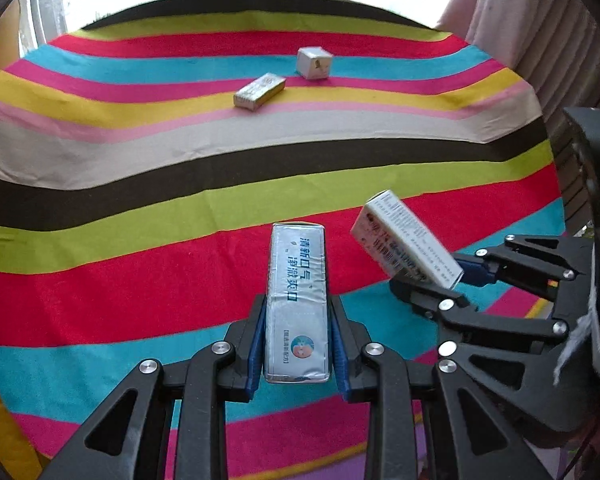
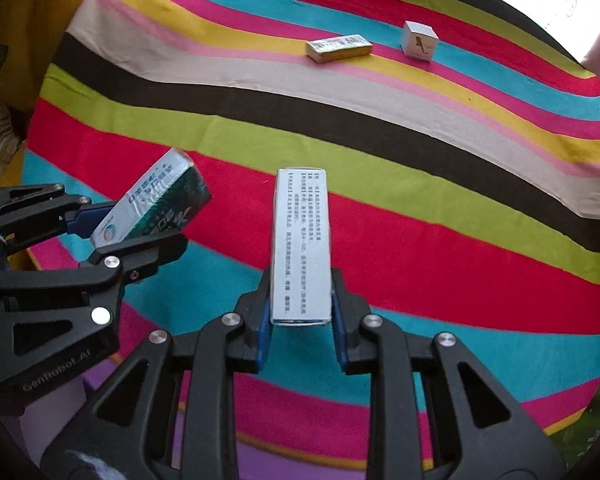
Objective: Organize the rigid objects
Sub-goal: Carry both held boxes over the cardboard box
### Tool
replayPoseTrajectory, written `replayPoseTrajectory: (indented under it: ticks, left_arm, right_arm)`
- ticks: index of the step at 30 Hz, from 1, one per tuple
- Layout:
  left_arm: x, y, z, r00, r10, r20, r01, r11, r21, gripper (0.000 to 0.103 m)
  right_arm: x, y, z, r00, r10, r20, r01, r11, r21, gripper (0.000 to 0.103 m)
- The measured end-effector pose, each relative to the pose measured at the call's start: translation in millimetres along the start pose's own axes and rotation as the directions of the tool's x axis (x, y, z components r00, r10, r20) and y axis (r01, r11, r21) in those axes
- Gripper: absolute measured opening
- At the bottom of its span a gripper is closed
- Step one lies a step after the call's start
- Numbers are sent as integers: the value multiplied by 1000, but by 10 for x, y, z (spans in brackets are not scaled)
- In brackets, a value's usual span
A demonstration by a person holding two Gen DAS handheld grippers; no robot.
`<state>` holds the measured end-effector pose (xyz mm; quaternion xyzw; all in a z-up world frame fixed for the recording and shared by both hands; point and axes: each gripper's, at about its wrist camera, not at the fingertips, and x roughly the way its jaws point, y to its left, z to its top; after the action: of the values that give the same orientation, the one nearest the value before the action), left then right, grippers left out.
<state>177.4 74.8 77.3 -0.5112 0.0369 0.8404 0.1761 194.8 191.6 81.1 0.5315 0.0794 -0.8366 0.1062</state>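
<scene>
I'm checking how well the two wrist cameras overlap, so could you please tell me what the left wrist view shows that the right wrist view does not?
Only the left wrist view shows the front of the silver box with its large blue characters, clamped in the left gripper, and a pale curtain at upper right.

Only the right wrist view shows the printed text panel of the white box clamped in the right gripper, and yellow fabric at upper left.

Both show the striped cloth, the gold flat box, the small white cube box, and both grippers holding their boxes.
</scene>
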Motion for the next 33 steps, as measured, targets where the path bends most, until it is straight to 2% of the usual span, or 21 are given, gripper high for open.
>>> replayPoseTrajectory:
  ticks: [6,19,25,33]
  left_arm:
    - [-304,-130,-122,998,11,58,-13,999,39,30]
    - [-829,-233,-387,991,-11,135,3,999,54,30]
    - [-1024,-305,-557,987,-38,158,27,997,67,30]
    - [-1199,-370,-830,982,-73,177,59,995,82,30]
  right_arm:
    - [-267,158,-138,998,-21,53,23,999,-40,28]
    - [-824,333,-368,987,-52,149,68,992,-105,28]
    - [-1045,356,-558,980,-72,188,101,983,-151,28]
    - [-1270,400,-804,973,-55,225,93,982,-162,28]
